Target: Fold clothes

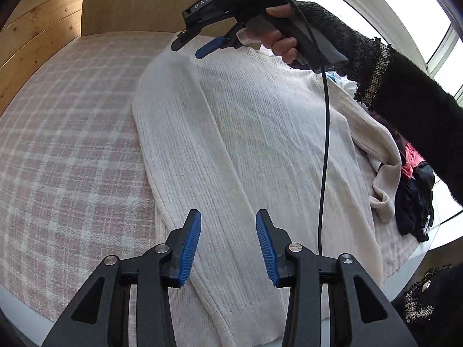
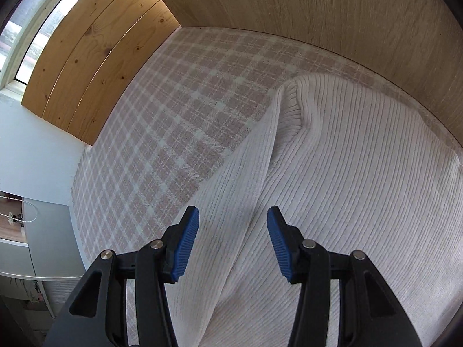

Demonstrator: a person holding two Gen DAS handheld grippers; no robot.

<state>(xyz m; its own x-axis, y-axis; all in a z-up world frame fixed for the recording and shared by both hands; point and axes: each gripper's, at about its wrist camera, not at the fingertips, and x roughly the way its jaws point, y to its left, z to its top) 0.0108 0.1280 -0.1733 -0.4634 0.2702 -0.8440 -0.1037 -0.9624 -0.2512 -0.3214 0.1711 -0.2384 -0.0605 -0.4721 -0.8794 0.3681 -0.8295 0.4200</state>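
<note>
A white ribbed knit sweater [image 1: 246, 133] lies flat on a pink plaid blanket [image 1: 63, 144], with one sleeve folded lengthwise over its body. My left gripper [image 1: 228, 243] is open and empty, hovering above the lower part of the folded sleeve. My right gripper [image 1: 191, 47] shows in the left wrist view, held in a hand above the sweater's far end, jaws open and empty. In the right wrist view the right gripper [image 2: 233, 237] hovers open over the sweater [image 2: 347, 188] near the sleeve's folded edge; the blanket [image 2: 173, 115] lies to its left.
Wooden panels [image 1: 37, 34] wall the bed at the back and left. A pile of dark and pink clothes [image 1: 416, 202] sits at the right edge. A black cable [image 1: 324, 159] hangs from the right gripper across the sweater. A window [image 2: 31, 29] is at upper left.
</note>
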